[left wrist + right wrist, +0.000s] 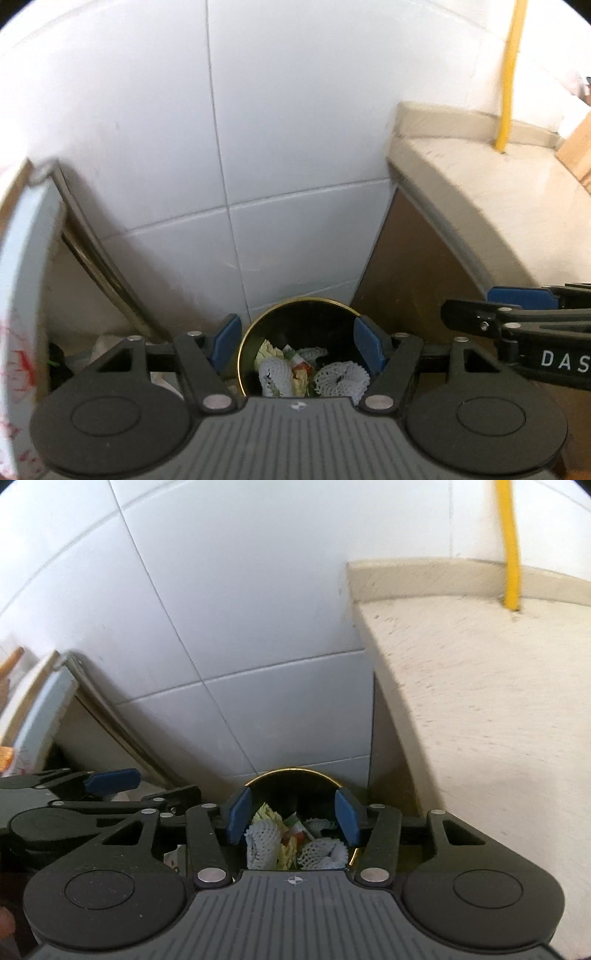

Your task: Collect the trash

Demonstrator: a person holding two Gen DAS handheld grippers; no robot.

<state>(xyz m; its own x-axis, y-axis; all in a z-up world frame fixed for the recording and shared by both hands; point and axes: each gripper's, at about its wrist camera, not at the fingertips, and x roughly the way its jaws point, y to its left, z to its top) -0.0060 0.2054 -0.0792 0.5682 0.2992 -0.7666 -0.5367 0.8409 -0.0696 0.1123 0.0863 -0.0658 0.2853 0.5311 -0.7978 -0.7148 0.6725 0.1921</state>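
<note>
A round black trash bin with a gold rim [299, 301] stands on the floor against the tiled wall. Inside lie white foam fruit nets [341, 378] and crumpled yellowish wrappers [267, 350]. My left gripper [297, 345] is open and empty above the bin's mouth. My right gripper [293, 818] is open and empty too, also above the bin [291, 773], with the nets [260, 843] below it. The right gripper's fingers [517, 299] show at the right edge of the left wrist view. The left gripper's fingers [110, 780] show at the left of the right wrist view.
A beige stone counter [480, 701] stands right of the bin, over a brown cabinet side [406, 266]. A yellow pipe [509, 546] rises from the counter. A leaning board and a pale panel [22, 258] stand at the left. White wall tiles [277, 129] are behind.
</note>
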